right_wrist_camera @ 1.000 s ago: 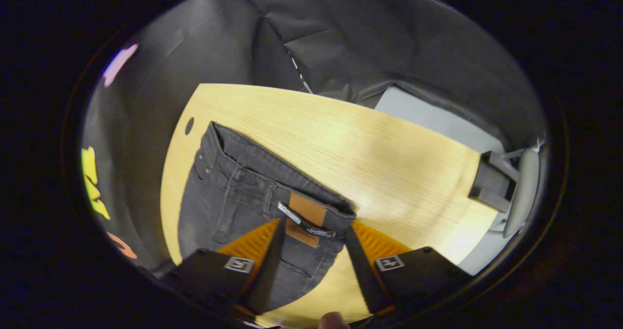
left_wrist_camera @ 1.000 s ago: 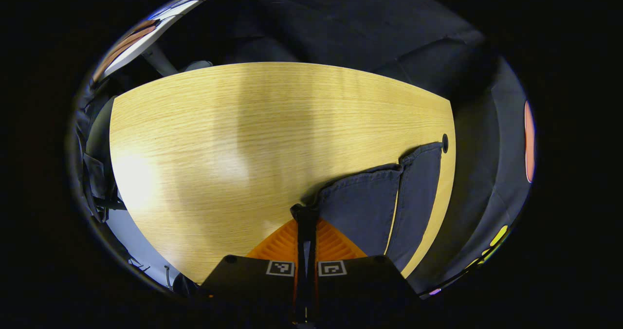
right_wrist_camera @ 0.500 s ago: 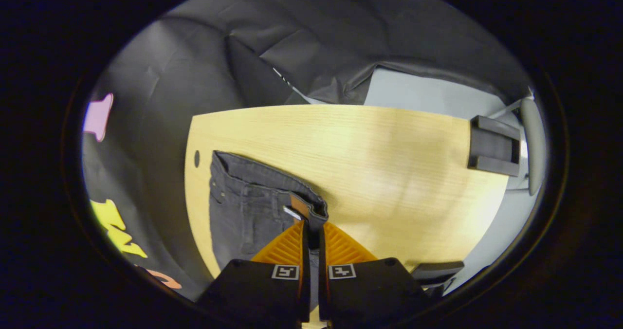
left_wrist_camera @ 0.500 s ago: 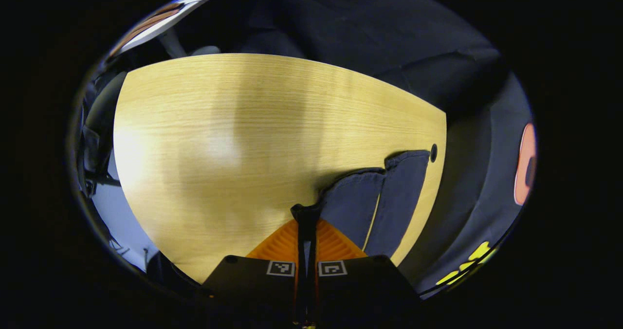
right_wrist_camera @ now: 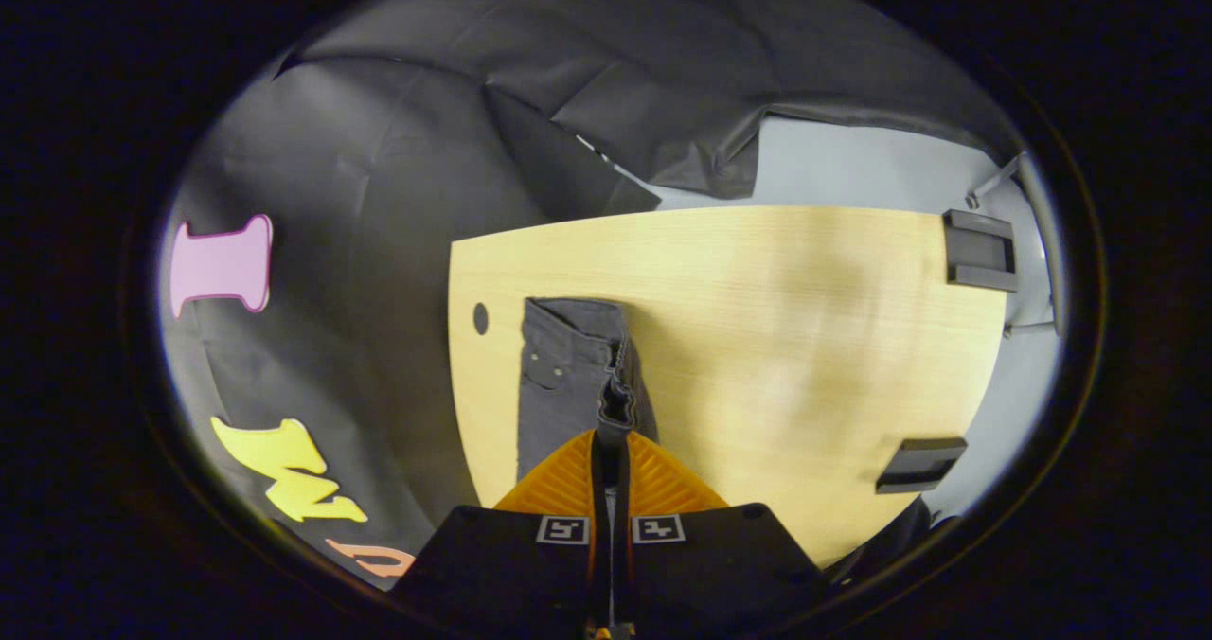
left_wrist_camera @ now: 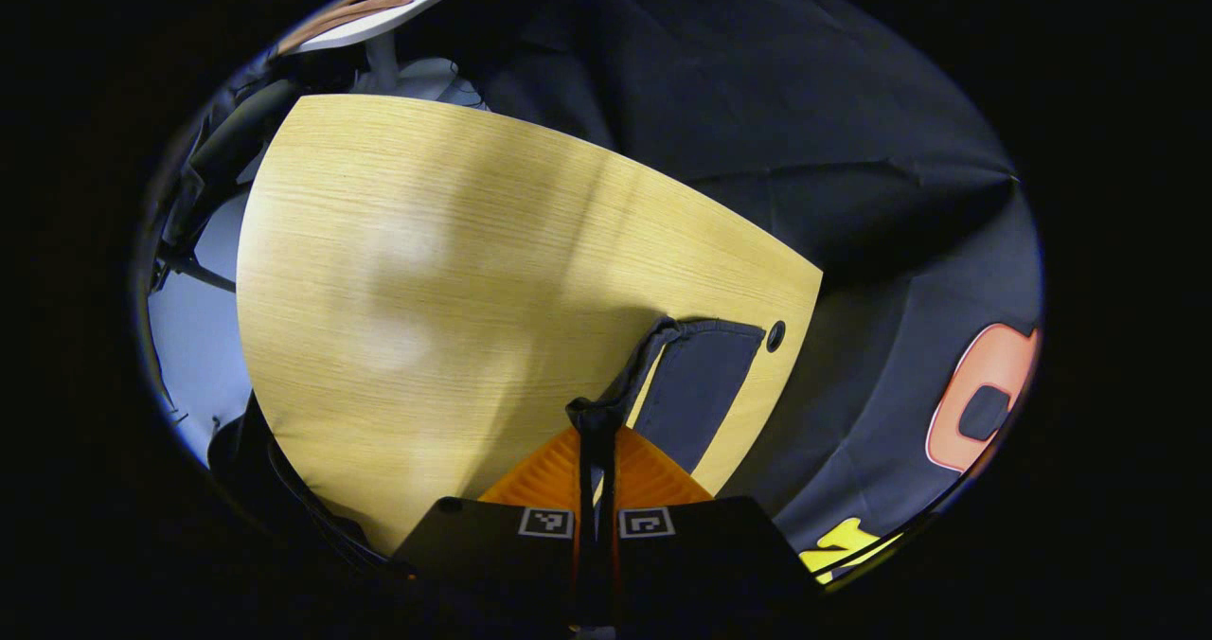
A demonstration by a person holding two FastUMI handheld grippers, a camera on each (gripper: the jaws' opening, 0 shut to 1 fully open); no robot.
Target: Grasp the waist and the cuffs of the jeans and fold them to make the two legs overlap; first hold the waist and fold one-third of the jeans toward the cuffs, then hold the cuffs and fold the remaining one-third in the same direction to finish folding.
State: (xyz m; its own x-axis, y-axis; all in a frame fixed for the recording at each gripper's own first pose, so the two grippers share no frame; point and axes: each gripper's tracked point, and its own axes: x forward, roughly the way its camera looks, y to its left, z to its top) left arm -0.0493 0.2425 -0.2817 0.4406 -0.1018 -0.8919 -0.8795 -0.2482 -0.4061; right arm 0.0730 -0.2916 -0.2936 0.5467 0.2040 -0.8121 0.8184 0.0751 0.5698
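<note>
Lifting is what has changed most over the last second: the wooden surface (left_wrist_camera: 426,271) has dropped away below both claws, and the jeans (right_wrist_camera: 568,384) now hang and trail from them instead of lying spread flat. A second ago the right claw (right_wrist_camera: 611,451) stood open around the waistband with its leather patch; now its fingers are clamped together on that waistband edge, which stands up in a ridge just ahead of the tips. The left claw (left_wrist_camera: 597,422) stays pinched on the cuff (left_wrist_camera: 653,337) of the nearer leg, whose hem has risen off the wood, so less of that leg lies flat ahead of it than before. I judge the first step, laying one leg over the other, is under way, with the upper leg being carried across.

The jeans' long axis runs from one claw to the other, waist at the right claw, cuffs at the left, along the surface's edge near the small round hole (left_wrist_camera: 775,335). The lower leg rests flat, just right of the left claw.
</note>
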